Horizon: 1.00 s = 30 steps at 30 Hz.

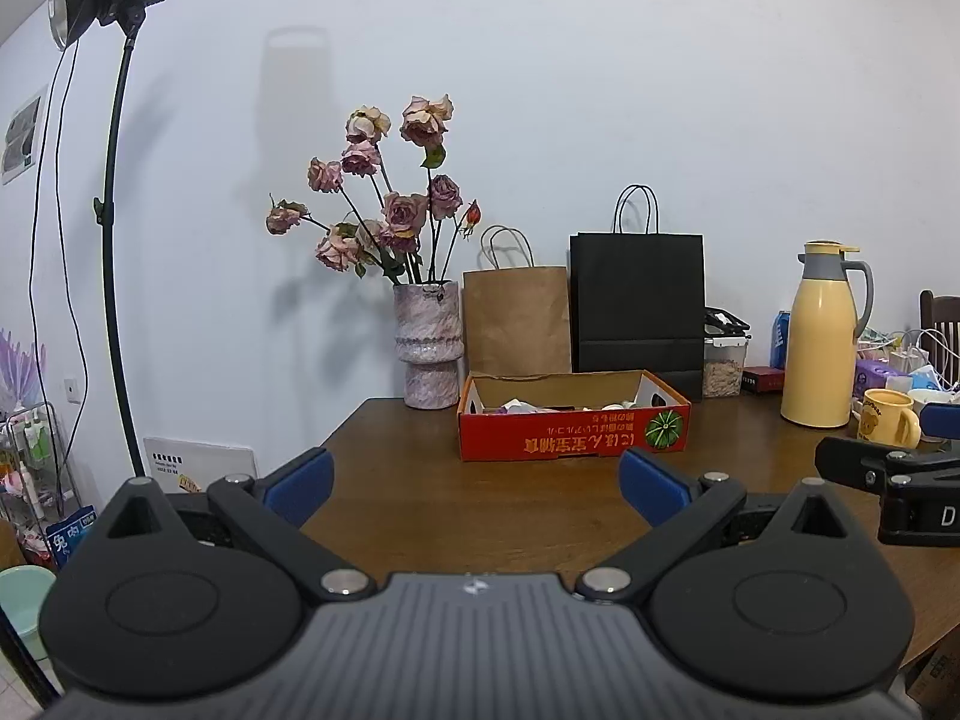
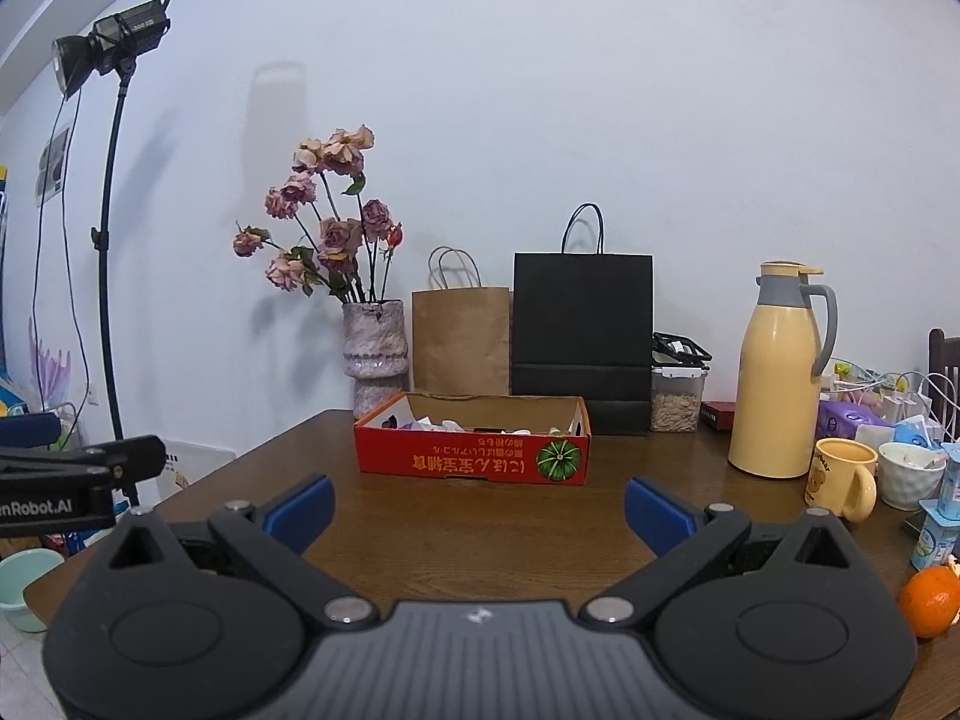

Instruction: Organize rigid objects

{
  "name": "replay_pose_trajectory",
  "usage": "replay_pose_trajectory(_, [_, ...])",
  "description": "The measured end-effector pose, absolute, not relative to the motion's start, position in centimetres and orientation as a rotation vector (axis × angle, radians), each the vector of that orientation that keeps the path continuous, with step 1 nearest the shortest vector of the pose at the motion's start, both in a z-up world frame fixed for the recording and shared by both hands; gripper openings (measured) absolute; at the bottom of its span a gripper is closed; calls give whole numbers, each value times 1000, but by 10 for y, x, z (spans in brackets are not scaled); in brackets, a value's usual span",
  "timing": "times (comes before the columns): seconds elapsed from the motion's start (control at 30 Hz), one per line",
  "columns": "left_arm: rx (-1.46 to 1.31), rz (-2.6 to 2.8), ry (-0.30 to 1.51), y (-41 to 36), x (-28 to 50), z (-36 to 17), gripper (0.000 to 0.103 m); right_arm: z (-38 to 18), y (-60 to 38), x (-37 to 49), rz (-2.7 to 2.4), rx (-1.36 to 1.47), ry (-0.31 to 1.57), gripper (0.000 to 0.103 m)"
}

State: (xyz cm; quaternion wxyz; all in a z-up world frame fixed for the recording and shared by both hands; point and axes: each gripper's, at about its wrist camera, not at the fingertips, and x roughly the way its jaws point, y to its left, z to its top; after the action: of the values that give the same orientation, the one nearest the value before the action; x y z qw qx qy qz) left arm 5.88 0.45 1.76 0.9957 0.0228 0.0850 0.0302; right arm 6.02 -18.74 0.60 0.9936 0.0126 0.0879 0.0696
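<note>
Red cardboard box (image 1: 573,423) sits mid-counter (image 1: 420,498), small items inside, serving as the collecting bin. Left tool (image 1: 477,489) and right tool (image 2: 480,507) hover before it, fingers spread, holding nothing. Mug (image 2: 840,477) and orange (image 2: 930,600) lie outside.

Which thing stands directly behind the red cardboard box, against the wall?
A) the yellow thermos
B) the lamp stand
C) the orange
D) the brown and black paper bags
D: the brown paper bag and black paper bag stand upright just behind the red cardboard box, against the wall.
</note>
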Motion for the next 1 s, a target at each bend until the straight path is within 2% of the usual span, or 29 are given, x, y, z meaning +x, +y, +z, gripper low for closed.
replay_pose_trajectory(1.0, [48, 53, 177, 5, 56, 14, 103, 1, -190, 61, 137, 22, 184, 103])
